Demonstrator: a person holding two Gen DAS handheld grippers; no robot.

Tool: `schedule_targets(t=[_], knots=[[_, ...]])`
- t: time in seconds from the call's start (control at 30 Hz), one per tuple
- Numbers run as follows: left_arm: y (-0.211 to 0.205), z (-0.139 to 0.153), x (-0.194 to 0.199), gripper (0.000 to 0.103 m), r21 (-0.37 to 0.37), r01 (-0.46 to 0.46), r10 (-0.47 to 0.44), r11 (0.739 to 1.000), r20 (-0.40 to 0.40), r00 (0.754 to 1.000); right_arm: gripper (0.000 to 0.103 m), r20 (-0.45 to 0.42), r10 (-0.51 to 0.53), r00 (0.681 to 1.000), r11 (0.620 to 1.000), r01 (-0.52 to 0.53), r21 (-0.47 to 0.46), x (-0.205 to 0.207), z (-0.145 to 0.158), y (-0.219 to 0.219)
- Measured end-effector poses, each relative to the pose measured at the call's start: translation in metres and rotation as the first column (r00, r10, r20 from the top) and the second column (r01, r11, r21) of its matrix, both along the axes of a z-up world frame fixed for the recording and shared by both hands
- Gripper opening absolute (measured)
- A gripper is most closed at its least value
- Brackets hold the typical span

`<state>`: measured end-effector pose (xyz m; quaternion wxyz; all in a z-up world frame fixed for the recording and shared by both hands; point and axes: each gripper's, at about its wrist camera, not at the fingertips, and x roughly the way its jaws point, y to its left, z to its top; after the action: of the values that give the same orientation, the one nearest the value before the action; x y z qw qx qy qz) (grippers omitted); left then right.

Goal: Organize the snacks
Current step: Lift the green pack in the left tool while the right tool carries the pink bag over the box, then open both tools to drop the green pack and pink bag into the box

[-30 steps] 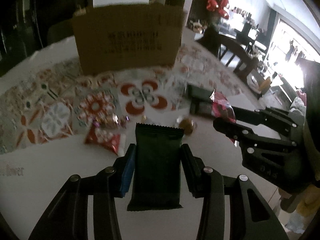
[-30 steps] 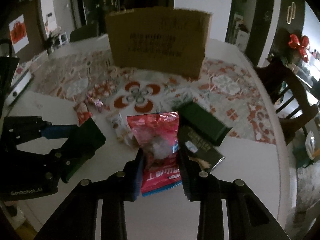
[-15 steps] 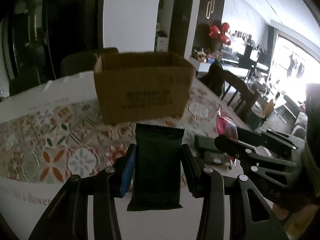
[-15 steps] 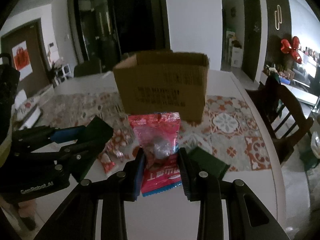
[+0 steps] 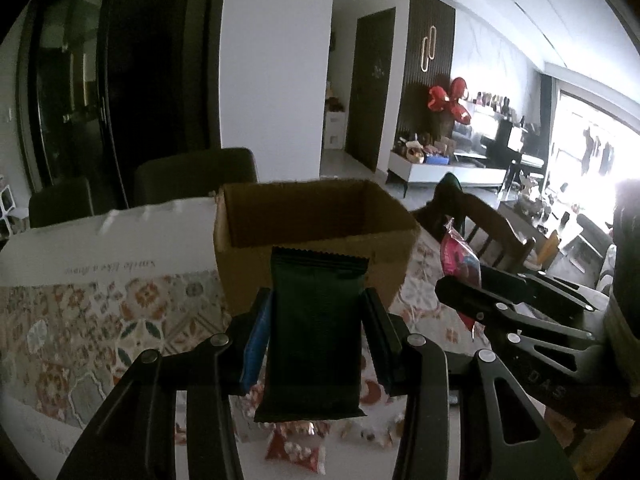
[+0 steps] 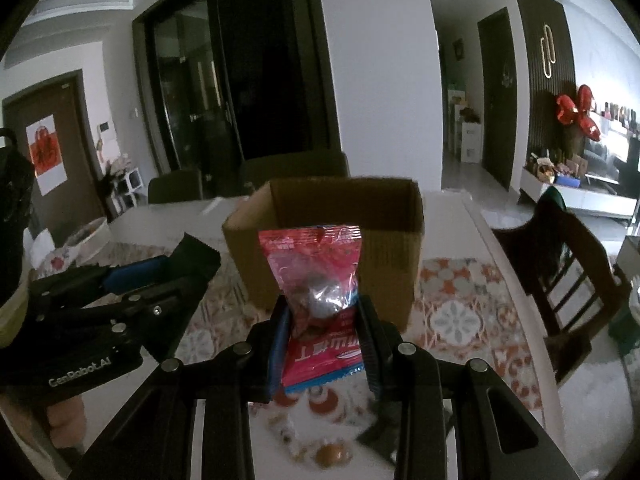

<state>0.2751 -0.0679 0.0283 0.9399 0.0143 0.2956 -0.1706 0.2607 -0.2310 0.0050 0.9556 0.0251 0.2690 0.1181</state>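
The left gripper was clamped on a dark green packet, its pads pressing the packet's two long sides, with the packet standing upright between them and lifted clear of the counter. The packet's zigzag top edge reached up in front of the near wall of the open box, which stood at 12 o'clock from the gripper on the patterned cloth. Inside the box only bare cardboard walls showed; its floor was hidden.

The right gripper was clamped on a red bag, pads against both sides of its lower half, the bag upright and off the counter. The bag had a clear window with something silvery inside and white print near its bottom. From this view the box again sat at 12 o'clock, just behind the bag's top.

In the left view the right gripper came in from 3 o'clock with the red bag sticking up from it. In the right view the left gripper lay at 9 o'clock, the green packet seen edge-on.

Loose snacks lay on the counter below the left gripper, at 6 o'clock, including a small red-and-white packet. Under the right gripper were a round brown sweet and a dark wrapper. A wooden chair stood at 3 o'clock beside the counter.
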Motion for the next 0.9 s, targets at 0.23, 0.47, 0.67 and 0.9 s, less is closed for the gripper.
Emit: schedule_targets(t=[0.23,0.47,0.67,0.9], knots=[[0.0,0.022,0.033,0.044,-0.027,-0.007,0.008,1.0,0.029,1.0,0.034,0.038,0.014,0.999,1.0,-0.014,0.013,0.031,0.02,0.003],[-0.007,0.032,0.082,0.044,-0.036,0.001,-0.001,0.999,-0.005,1.0,0.034,0.032,0.01,0.999,1.0,-0.011,0.029,0.074,0.029,-0.003],[-0.012,0.033,0.117,0.044,-0.009,-0.012,0.012,1.0,-0.017,1.0,0.034,0.009,0.004,1.0,1.0,-0.004,0.016,0.112,0.029,-0.008],[-0.015,0.013,0.162,0.044,0.014,-0.029,0.031,0.999,-0.091,0.995,0.034,-0.044,-0.005,0.999,1.0,0.005,0.007,0.15,0.014,-0.012]])
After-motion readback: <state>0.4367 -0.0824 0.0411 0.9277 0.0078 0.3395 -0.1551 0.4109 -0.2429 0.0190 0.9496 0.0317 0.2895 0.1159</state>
